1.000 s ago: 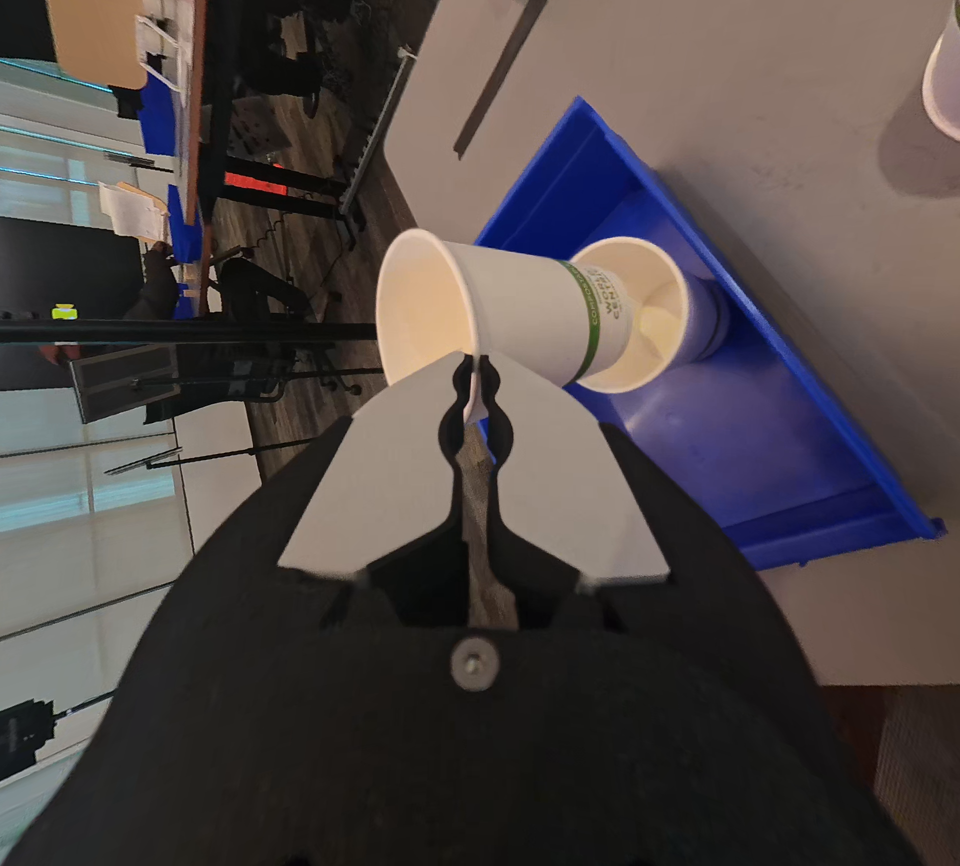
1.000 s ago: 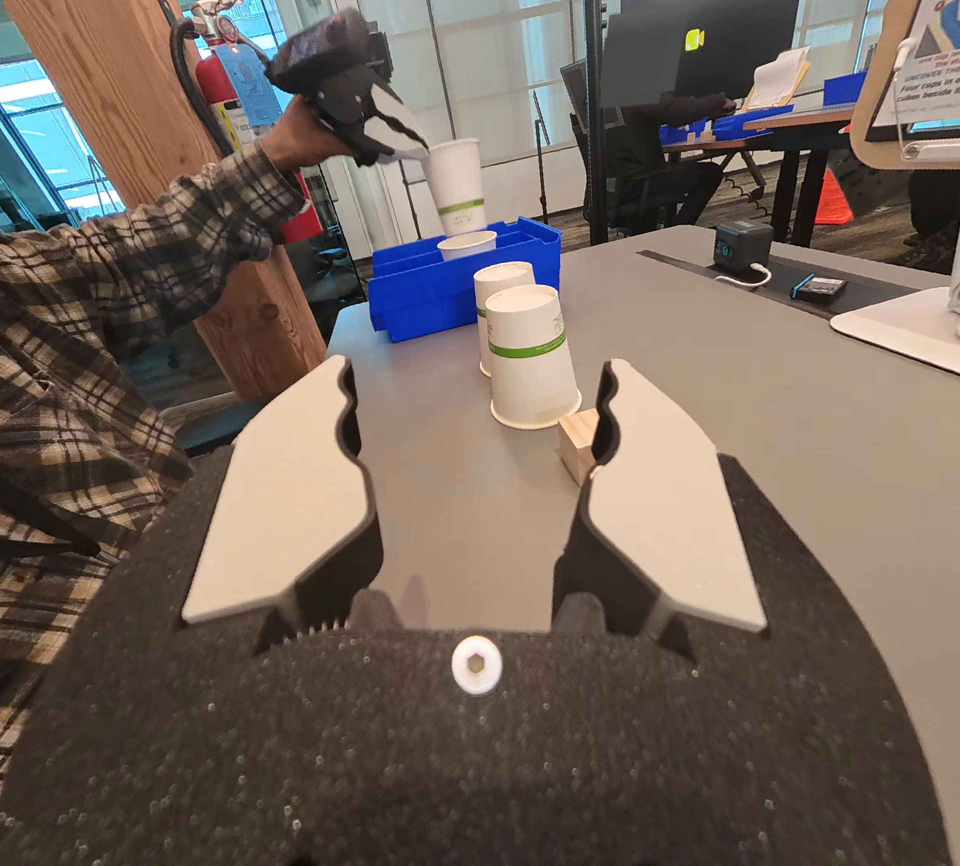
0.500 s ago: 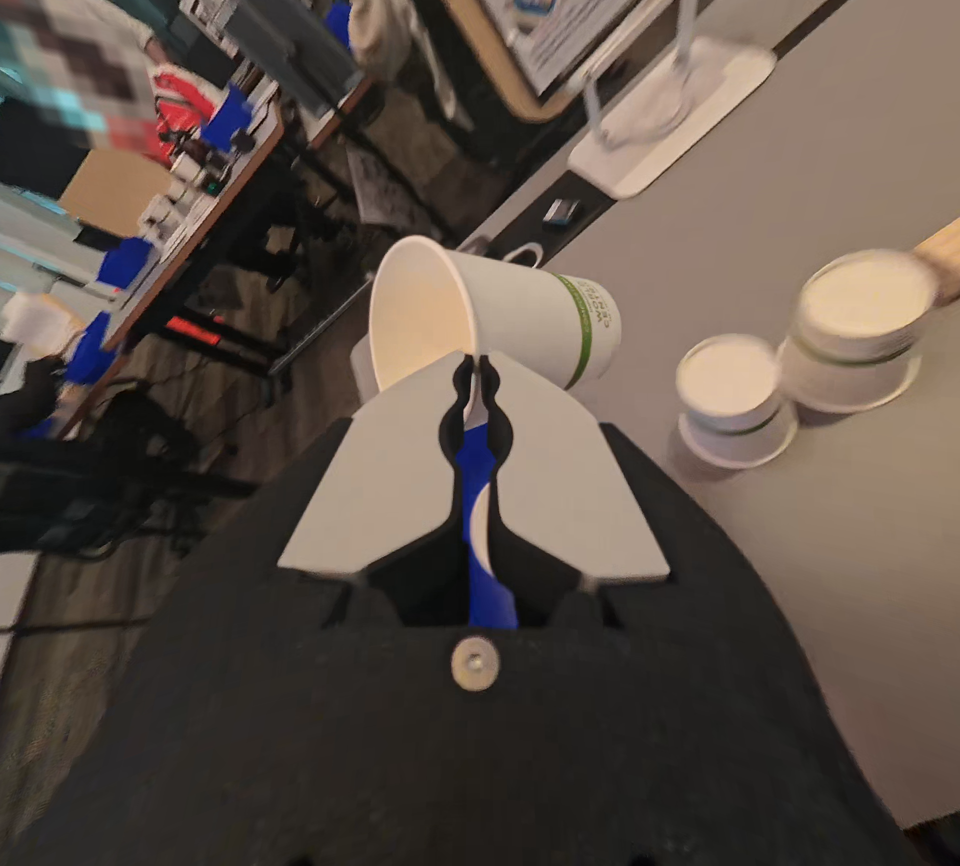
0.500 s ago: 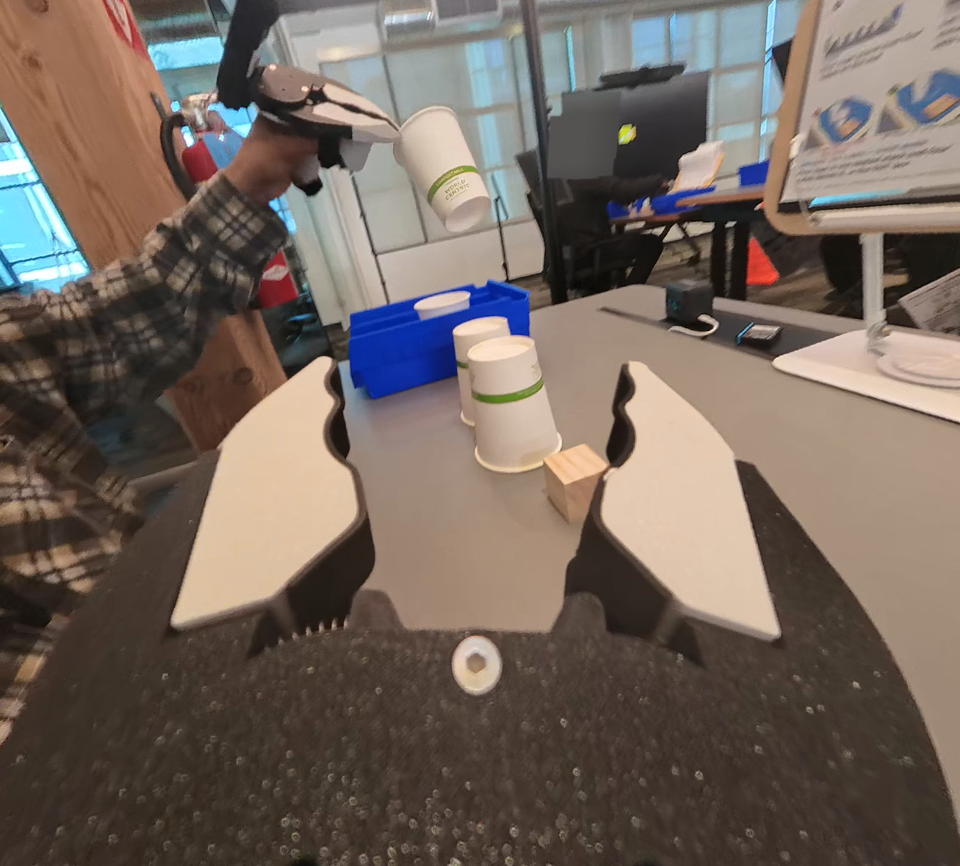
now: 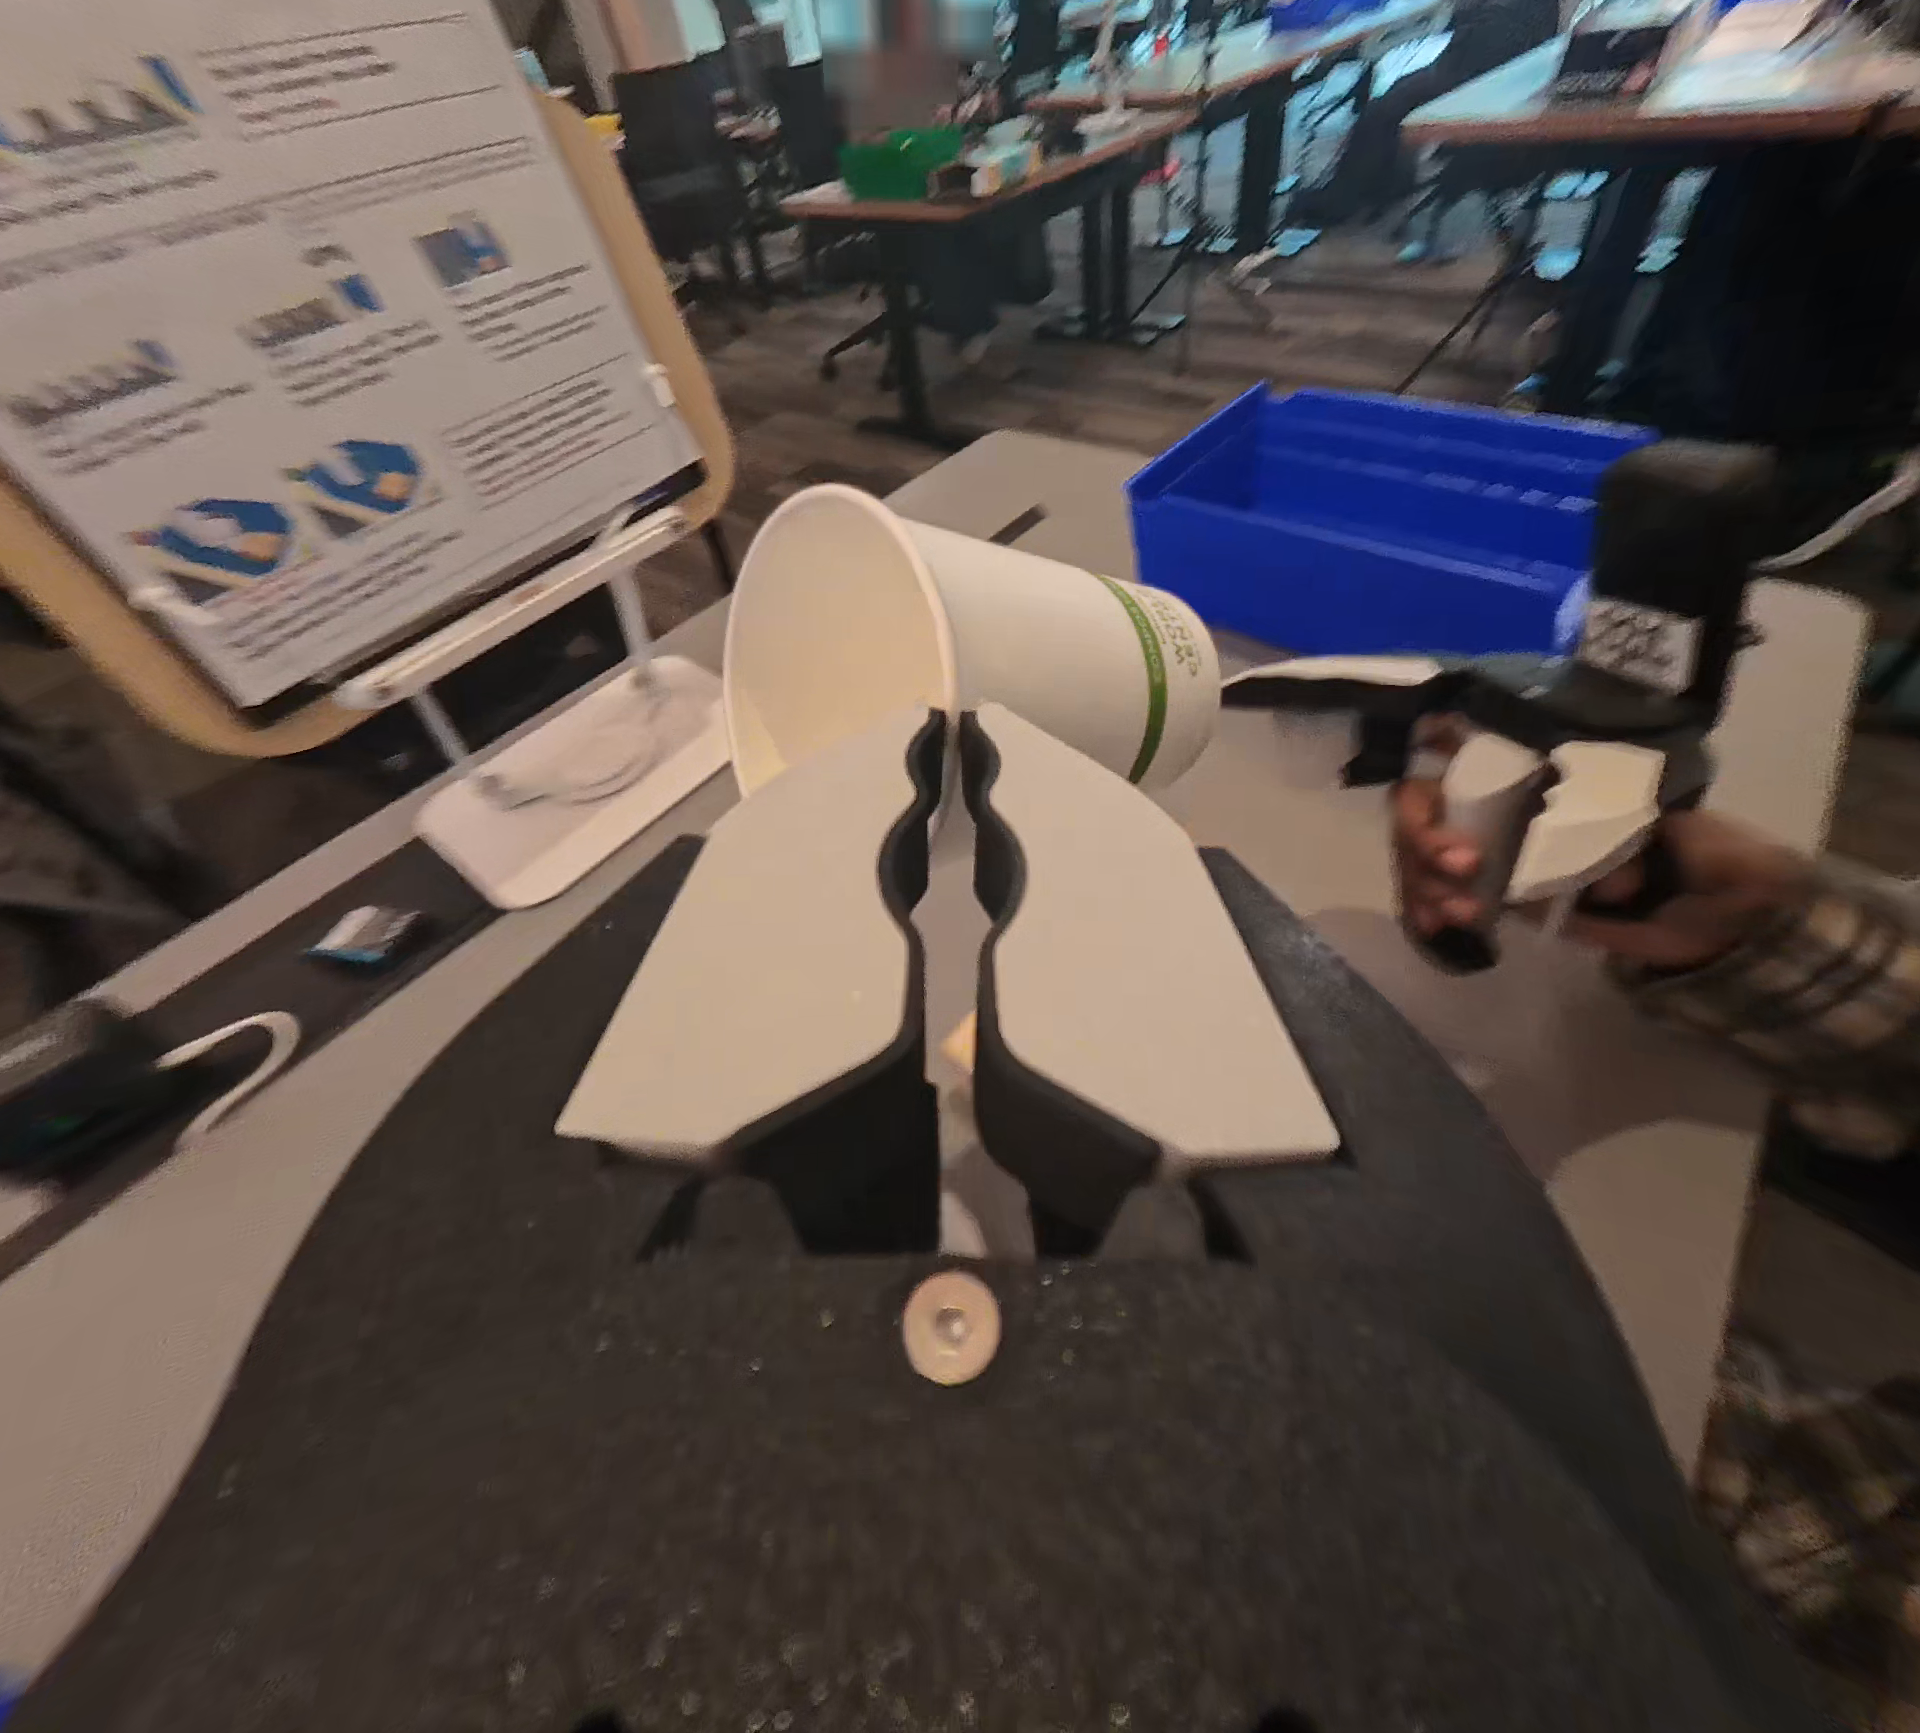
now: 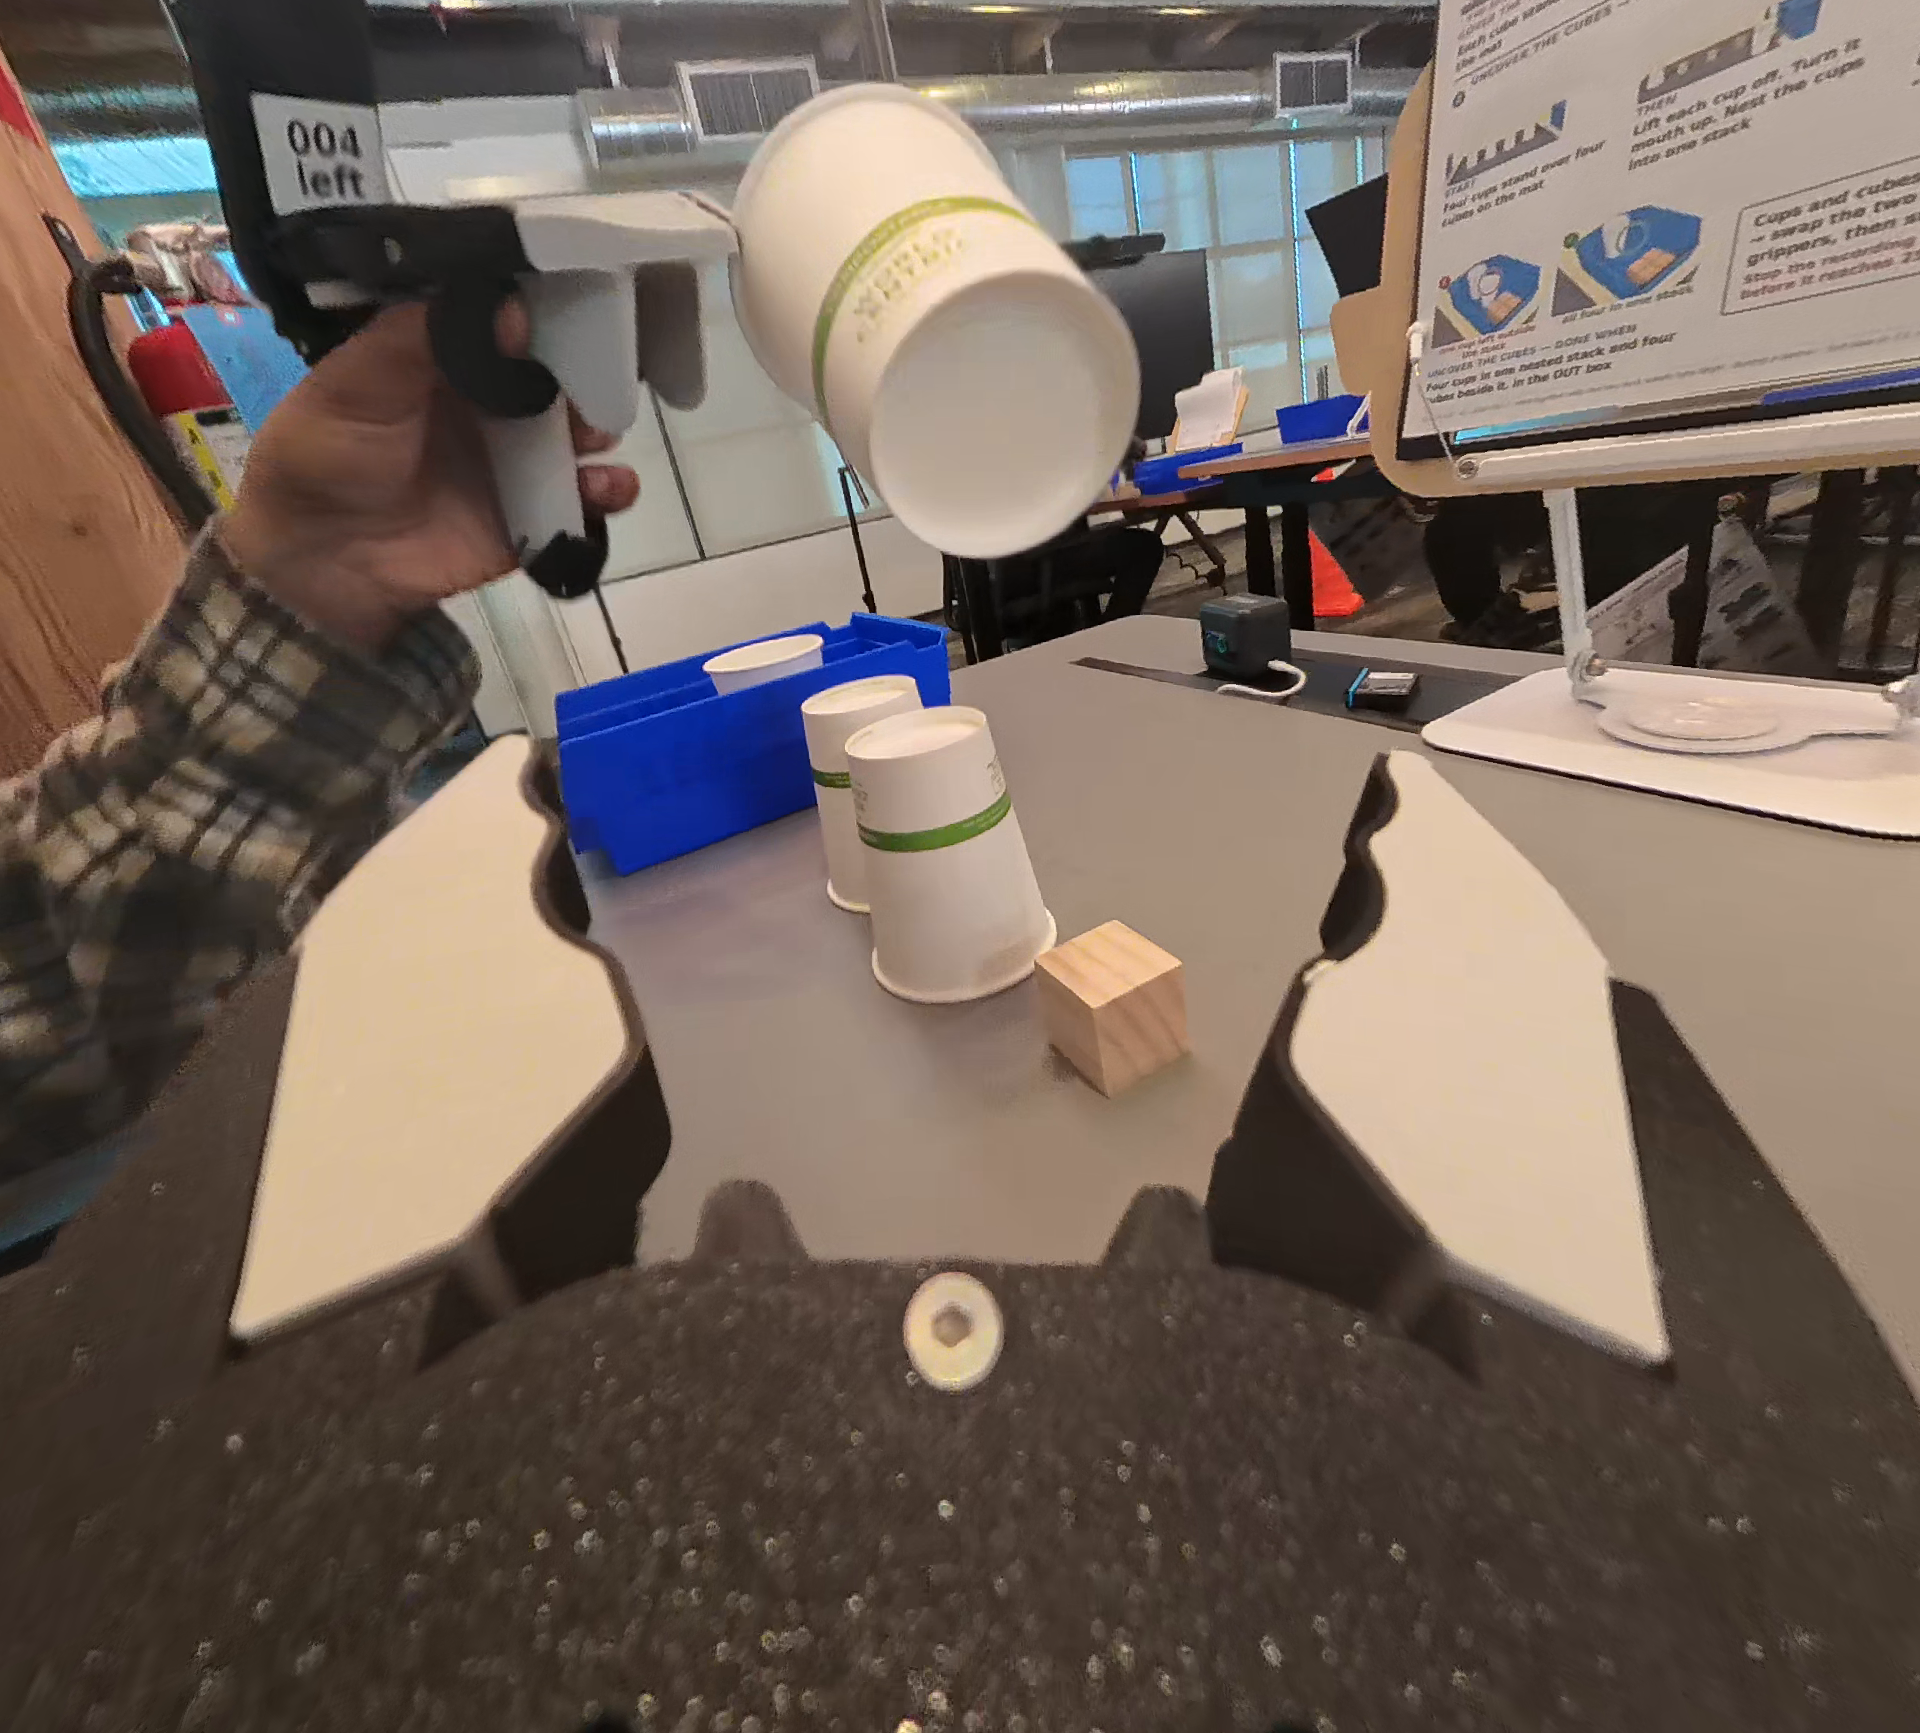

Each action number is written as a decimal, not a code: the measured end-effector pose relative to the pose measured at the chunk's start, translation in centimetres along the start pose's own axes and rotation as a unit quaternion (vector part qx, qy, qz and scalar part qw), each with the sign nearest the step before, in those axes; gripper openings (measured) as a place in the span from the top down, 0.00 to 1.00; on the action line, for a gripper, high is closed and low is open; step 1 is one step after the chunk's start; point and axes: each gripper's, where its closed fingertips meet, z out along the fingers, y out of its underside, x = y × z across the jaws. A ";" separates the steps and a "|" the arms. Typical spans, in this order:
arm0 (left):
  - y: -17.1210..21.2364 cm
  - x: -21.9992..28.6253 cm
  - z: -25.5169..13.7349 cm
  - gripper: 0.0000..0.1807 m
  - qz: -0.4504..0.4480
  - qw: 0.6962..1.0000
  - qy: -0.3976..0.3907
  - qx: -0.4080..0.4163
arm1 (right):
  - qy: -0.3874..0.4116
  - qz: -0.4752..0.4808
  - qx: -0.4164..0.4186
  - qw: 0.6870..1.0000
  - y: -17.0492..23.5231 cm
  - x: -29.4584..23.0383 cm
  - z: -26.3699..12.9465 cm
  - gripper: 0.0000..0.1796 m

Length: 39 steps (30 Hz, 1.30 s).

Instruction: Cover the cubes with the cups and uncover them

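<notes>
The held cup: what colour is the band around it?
Green, on a white cup; clearest in the right wrist view.

Right gripper (image 6: 961,945) hovering with jaws standing wide apart over the tabletop (image 6: 1195,748), cube (image 6: 1114,1004) sitting beside two inverted cups (image 6: 940,862), left gripper (image 6: 717,239) gripping a tilted cup (image 6: 925,312) by its rim above the blue bin (image 6: 686,769).

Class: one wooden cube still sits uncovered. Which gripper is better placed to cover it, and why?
Left. The left gripper already pinches a paper cup by its rim above the table; the right gripper is open and empty near the wooden cube.
</notes>
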 end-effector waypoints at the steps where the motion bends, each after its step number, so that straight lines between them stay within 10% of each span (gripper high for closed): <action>1: 0.1 1.1 0.7 0.99 -0.017 1.000 0.016 0.015 | -0.002 0.006 0.004 1.000 0.1 -0.1 0.2 0.23; 14: 3.5 8.4 4.6 0.99 -0.138 0.976 0.164 0.048 | -0.076 0.027 0.007 0.997 -0.6 -0.7 -0.2 0.43; 21: 5.8 9.1 4.2 0.93 -0.120 0.975 0.187 0.009 | -0.102 -0.058 -0.125 0.985 -0.6 -0.6 -1.7 0.50; 30: 6.3 8.4 4.0 0.54 0.121 0.971 0.148 -0.144 | -0.141 -0.193 -0.399 0.885 -0.1 -0.4 -3.6 0.50; 39: 10.5 12.8 7.1 0.49 0.166 0.933 0.218 -0.234 | -0.213 -0.222 -0.522 0.796 1.7 -3.0 -3.8 0.50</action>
